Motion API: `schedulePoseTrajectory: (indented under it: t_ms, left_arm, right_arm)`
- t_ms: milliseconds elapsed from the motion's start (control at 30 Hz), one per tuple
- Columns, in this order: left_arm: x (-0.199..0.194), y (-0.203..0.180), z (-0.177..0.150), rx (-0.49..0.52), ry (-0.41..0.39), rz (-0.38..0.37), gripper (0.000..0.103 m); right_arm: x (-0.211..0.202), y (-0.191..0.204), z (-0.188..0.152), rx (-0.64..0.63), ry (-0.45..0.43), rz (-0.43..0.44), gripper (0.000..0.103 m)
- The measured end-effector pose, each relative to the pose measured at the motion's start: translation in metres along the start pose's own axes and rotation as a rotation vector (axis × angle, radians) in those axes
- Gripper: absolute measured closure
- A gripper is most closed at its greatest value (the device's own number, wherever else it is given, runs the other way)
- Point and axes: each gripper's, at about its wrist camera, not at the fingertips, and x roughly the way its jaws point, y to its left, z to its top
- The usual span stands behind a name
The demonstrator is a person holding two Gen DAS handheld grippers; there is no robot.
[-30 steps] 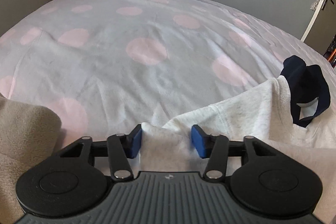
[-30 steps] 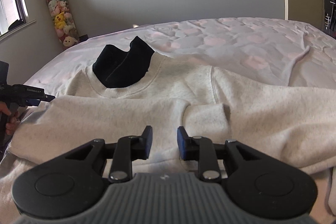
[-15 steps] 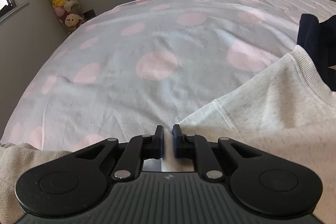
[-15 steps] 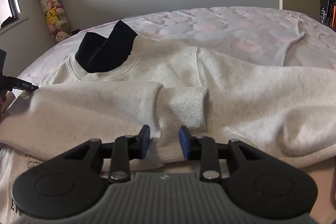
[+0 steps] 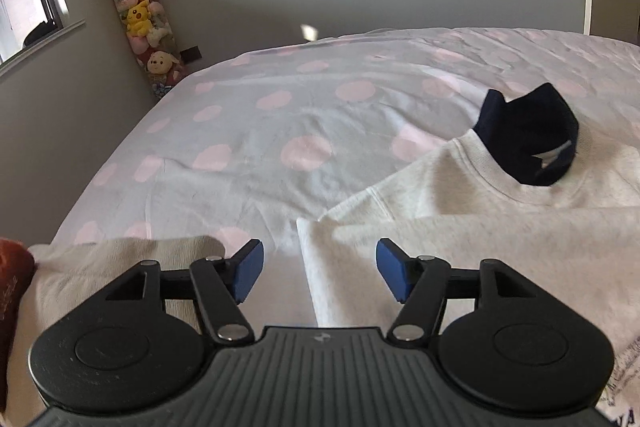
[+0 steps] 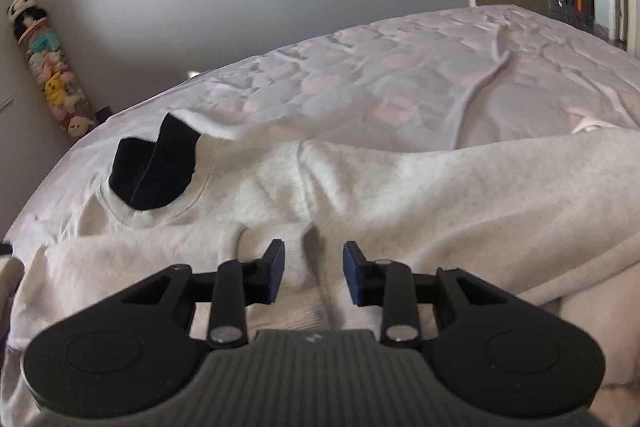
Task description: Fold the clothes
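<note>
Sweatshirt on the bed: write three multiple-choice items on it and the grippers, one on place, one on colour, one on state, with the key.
1. Where does the folded-in sleeve cuff lie?
A. Across the body of the sweatshirt, between the fingers of the right gripper
B. Hanging off the edge of the bed
C. On the windowsill

2. What colour is the inner collar at the sweatshirt's neck?
A. Red
B. Dark navy
C. Yellow

3. How does the left gripper stand?
A. Shut on the collar
B. Shut on the bedspread
C. Open, holding nothing

Key: 1 A, the right wrist view shows the ribbed cuff on the chest between the blue pads. 2 B, the collar reads dark navy against the pale grey fabric. 3 C, the blue pads stand wide apart over the sweatshirt's folded edge and the dotted bedspread.
</note>
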Motion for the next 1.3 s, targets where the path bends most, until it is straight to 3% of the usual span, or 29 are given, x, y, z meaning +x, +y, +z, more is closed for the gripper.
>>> schedulePoseTrajectory:
  t_ms: [33,100,333,533,600,667,733,800,900,1067,1300]
  left_arm:
    - [-0.007,-0.003,-0.006,-0.004,0.005,-0.012,0.041]
    - [-0.017,-0.01,-0.017,-0.005,0.018,-0.024,0.041]
    - [-0.031,-0.032,-0.041,0.057,0.061,0.009,0.041]
    - [-0.047,-0.035,-0.039,0.062,0.056,0.007,0.041]
    - [-0.05,-0.032,-0.038,0.042,0.045,-0.001,0.041]
    - [-0.047,-0.029,-0.042,0.032,0.047,-0.003,0.041]
    - [-0.042,-0.025,-0.046,0.024,0.051,-0.004,0.041]
    - [-0.039,-0.02,-0.048,0.006,0.054,-0.014,0.041]
    - [-0.035,-0.012,-0.049,-0.027,0.059,-0.034,0.041]
    - [-0.028,0.002,-0.051,-0.078,0.066,-0.068,0.041]
    - [-0.029,0.018,-0.056,-0.096,0.07,-0.101,0.041]
  right_arm:
    - [-0.01,-0.01,0.012,0.01,0.001,-0.012,0.054]
    - [-0.033,-0.031,0.038,0.026,-0.002,-0.041,0.048]
    - [-0.133,-0.126,0.134,0.045,-0.054,-0.306,0.048]
    - [-0.176,-0.208,0.173,0.13,0.003,-0.515,0.045]
    - [-0.177,-0.234,0.176,0.205,0.028,-0.535,0.045]
    - [-0.172,-0.254,0.175,0.279,0.051,-0.5,0.046]
    - [-0.16,-0.264,0.175,0.324,0.077,-0.494,0.058]
    - [-0.148,-0.267,0.173,0.326,0.088,-0.524,0.066]
    - [-0.134,-0.266,0.172,0.326,0.094,-0.551,0.091]
    - [-0.142,-0.226,0.186,0.211,0.073,-0.565,0.093]
    - [-0.175,-0.112,0.227,0.138,-0.066,-0.351,0.093]
